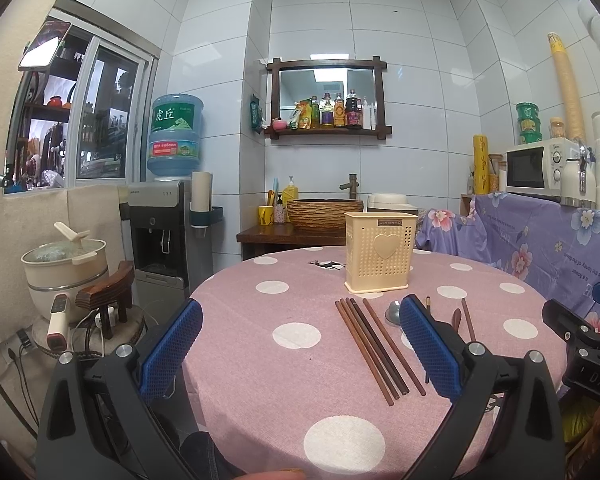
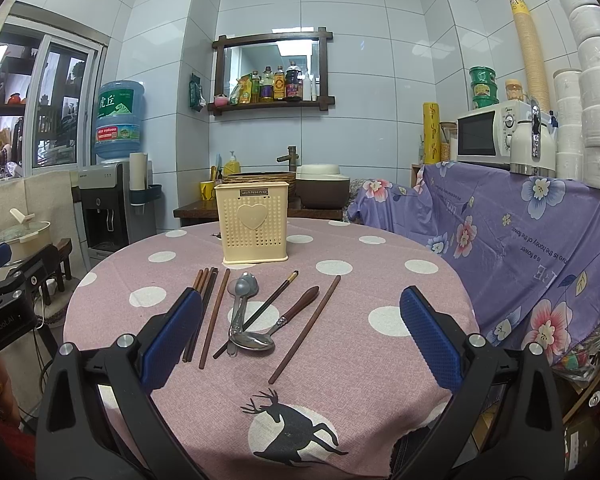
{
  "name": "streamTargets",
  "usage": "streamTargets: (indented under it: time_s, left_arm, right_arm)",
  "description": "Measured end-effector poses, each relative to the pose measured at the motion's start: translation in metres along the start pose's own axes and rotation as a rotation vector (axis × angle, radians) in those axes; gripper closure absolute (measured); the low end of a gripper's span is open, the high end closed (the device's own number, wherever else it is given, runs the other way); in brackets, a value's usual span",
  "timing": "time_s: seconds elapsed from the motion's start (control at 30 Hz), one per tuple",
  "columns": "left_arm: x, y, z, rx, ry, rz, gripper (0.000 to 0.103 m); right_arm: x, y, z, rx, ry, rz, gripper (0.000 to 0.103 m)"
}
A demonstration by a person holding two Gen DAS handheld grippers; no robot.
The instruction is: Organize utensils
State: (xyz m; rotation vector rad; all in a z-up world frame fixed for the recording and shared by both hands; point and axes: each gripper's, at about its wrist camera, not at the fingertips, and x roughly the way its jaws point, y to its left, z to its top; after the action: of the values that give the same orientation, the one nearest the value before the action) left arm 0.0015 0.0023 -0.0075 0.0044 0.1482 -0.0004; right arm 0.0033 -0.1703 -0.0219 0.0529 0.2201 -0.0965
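Note:
A cream perforated utensil holder (image 1: 380,255) (image 2: 253,222) with a heart stands upright at the far side of the round pink dotted table (image 1: 300,380) (image 2: 360,352). In front of it lie several brown chopsticks (image 1: 374,346) (image 2: 211,320), two metal spoons (image 2: 238,308), a wood-handled spoon (image 2: 288,316), a dark chopstick (image 2: 266,308) and a lone brown chopstick (image 2: 306,328). My left gripper (image 1: 300,344) is open and empty above the table's near left. My right gripper (image 2: 300,336) is open and empty above the near edge, short of the utensils.
A water dispenser (image 1: 168,232) and a pot (image 1: 64,264) on a stool stand at the left. A sink counter (image 1: 292,232) is behind the table. A purple floral cloth (image 2: 520,232) covers a counter at the right with a microwave (image 2: 488,132).

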Motion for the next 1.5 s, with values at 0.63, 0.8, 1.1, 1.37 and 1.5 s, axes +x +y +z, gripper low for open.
streamTargets:
  time_s: [0.63, 0.8, 1.1, 1.37, 1.5]
  left_arm:
    - [0.000, 0.001, -0.004, 0.003, 0.006, -0.003, 0.005]
    - [0.001, 0.001, -0.004, 0.003, 0.006, -0.001, 0.005]
    - [0.005, 0.002, -0.010, 0.007, 0.019, -0.007, 0.005]
    - [0.036, -0.003, -0.019, 0.051, 0.155, -0.022, 0.005]
    - [0.073, 0.001, -0.022, 0.029, 0.293, -0.090, 0.005]
  right_arm:
    - [0.001, 0.000, -0.001, -0.001, 0.002, 0.000, 0.005]
    - [0.001, 0.000, -0.001, -0.001, 0.003, 0.000, 0.005]
    - [0.005, -0.002, -0.007, 0.003, 0.018, -0.004, 0.005]
    - [0.037, -0.013, -0.018, 0.009, 0.103, -0.040, 0.005]
    - [0.065, -0.021, -0.019, 0.025, 0.195, -0.012, 0.005]
